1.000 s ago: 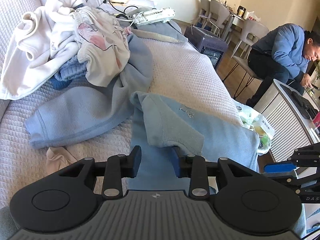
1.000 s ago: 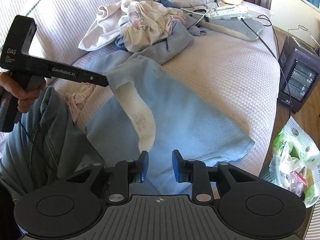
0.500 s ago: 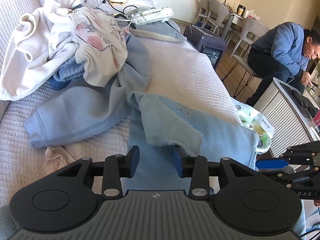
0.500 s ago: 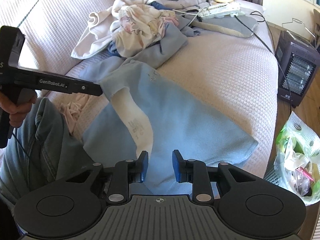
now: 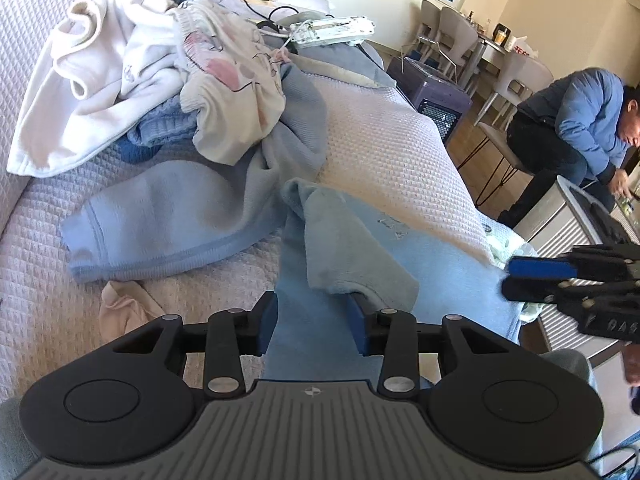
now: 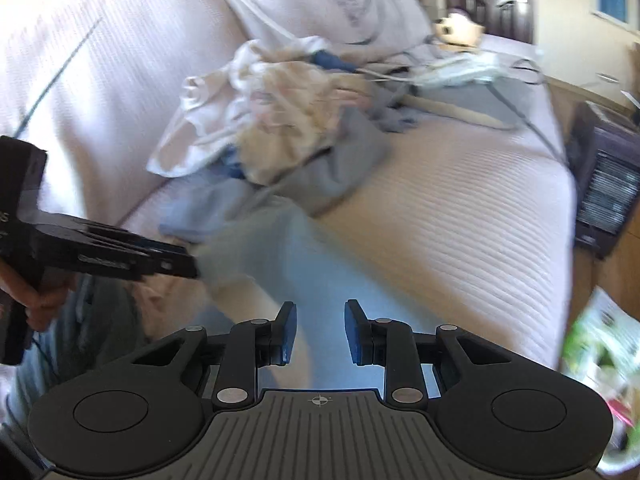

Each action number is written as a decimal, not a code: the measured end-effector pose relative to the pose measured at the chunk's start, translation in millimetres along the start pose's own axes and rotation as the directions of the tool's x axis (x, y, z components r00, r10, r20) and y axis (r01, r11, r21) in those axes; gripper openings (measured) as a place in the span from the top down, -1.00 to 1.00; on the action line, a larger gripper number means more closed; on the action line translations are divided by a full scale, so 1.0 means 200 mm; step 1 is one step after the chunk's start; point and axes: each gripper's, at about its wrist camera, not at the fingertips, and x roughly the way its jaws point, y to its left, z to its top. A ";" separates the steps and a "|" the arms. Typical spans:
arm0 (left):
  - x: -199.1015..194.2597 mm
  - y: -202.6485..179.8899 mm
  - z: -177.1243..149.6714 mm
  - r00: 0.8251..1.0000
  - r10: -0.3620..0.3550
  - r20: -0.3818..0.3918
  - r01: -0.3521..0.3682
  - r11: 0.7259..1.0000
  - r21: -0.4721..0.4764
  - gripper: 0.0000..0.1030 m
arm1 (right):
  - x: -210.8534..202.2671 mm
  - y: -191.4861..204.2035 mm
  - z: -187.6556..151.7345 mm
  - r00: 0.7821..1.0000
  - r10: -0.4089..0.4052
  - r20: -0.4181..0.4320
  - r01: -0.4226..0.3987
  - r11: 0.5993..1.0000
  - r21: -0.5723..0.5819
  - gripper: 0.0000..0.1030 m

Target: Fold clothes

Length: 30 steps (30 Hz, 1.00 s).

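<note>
A light blue garment (image 5: 452,276) lies spread on the white sofa cover (image 5: 392,148), with one flap (image 5: 352,256) folded back over it. My left gripper (image 5: 312,320) is open just above the garment. The flap's edge rests against its right finger, and the gap between the pads is bare. In the blurred right wrist view the left gripper (image 6: 194,270) meets that flap at its tip. My right gripper (image 6: 318,332) is open over the same garment (image 6: 320,264), holding nothing. It also shows as the right gripper (image 5: 506,278) at the garment's right edge.
A heap of white and patterned clothes (image 5: 224,80) sits on a grey-blue sweatshirt (image 5: 172,208) further back. A pink cloth (image 5: 120,308) lies at the left. Off the sofa are a dark heater (image 5: 436,96), a plastic bag (image 6: 600,344) and a seated person (image 5: 576,120).
The right gripper has moved up and left in the left wrist view, towards the garment's right edge, and its own view is now blurred. The left gripper has barely moved.
</note>
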 end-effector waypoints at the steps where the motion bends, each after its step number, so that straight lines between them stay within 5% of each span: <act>1: -0.01 0.00 0.00 1.000 0.001 0.003 -0.001 1.000 -0.005 0.29 | 0.03 0.03 0.01 1.000 0.022 -0.003 -0.022 1.000 -0.017 0.47; 3: -0.02 0.02 0.01 1.000 0.010 0.005 -0.009 1.000 -0.017 0.24 | 0.09 0.10 0.03 0.998 0.067 -0.014 -0.067 0.996 -0.055 0.47; 7: -0.04 0.07 0.00 0.999 0.037 -0.012 -0.037 0.998 -0.051 0.23 | 0.19 0.25 0.04 0.993 0.113 -0.044 -0.118 0.983 -0.144 0.04; 11: -0.09 0.13 -0.01 1.000 -0.013 -0.012 0.011 0.990 -0.142 0.15 | 0.17 0.27 -0.03 0.992 0.090 -0.091 -0.106 0.977 -0.185 0.03; 20: 0.12 0.02 0.07 0.995 -0.078 -0.068 0.071 0.992 -0.101 -0.01 | -0.07 0.05 -0.29 0.978 -0.076 -0.196 0.073 0.997 -0.022 0.03; 25: 0.25 -0.06 0.05 0.988 -0.076 -0.134 0.069 0.996 -0.057 -0.05 | -0.04 0.13 -0.38 0.958 -0.161 -0.237 0.137 0.984 -0.115 0.04; 28: 0.25 -0.07 0.04 0.990 -0.083 -0.114 0.076 0.995 -0.063 0.11 | 0.05 0.18 -0.40 0.948 -0.194 -0.254 0.129 0.960 -0.250 0.08; 30: 0.25 -0.05 0.05 0.990 -0.089 -0.109 0.081 0.994 -0.080 0.54 | 0.12 0.19 -0.41 0.932 -0.233 -0.277 0.132 0.931 -0.340 0.12</act>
